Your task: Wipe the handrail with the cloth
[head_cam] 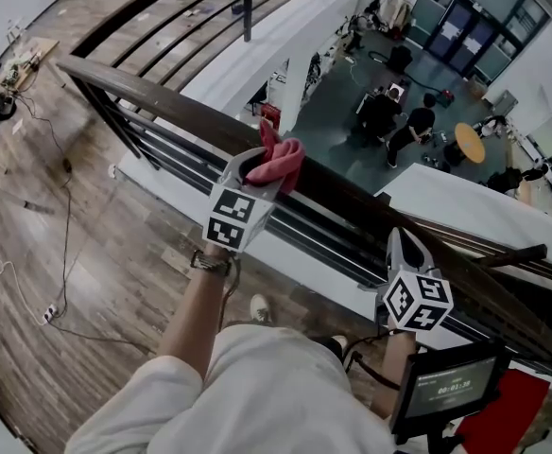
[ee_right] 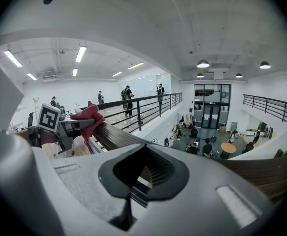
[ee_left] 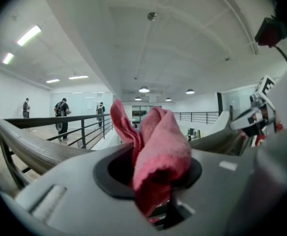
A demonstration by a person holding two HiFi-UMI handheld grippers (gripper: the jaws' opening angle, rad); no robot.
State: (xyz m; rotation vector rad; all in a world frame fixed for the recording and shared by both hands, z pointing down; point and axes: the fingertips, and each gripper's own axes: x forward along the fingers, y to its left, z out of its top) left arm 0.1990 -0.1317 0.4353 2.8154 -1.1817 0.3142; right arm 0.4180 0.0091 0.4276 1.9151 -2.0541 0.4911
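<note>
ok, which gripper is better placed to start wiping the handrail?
Left. The left gripper is shut on the pink cloth, right at the handrail. The right gripper is shut and empty, further along the rail.

Head view: cloth [head_cam: 281,162], bunched on the handrail [head_cam: 163,102], covers the jaw tips of the left gripper [head_cam: 260,166]. Handrail's right end runs behind the right gripper [head_cam: 404,252] and the screen [head_cam: 451,386]. Screen digits too small to read. Red thing [head_cam: 508,414] below handrail is cut by the corner and unidentifiable. People [head_cam: 399,126] beyond handrail too small for detail. Left gripper view: cloth's lower end lost in the jaw slot.
</note>
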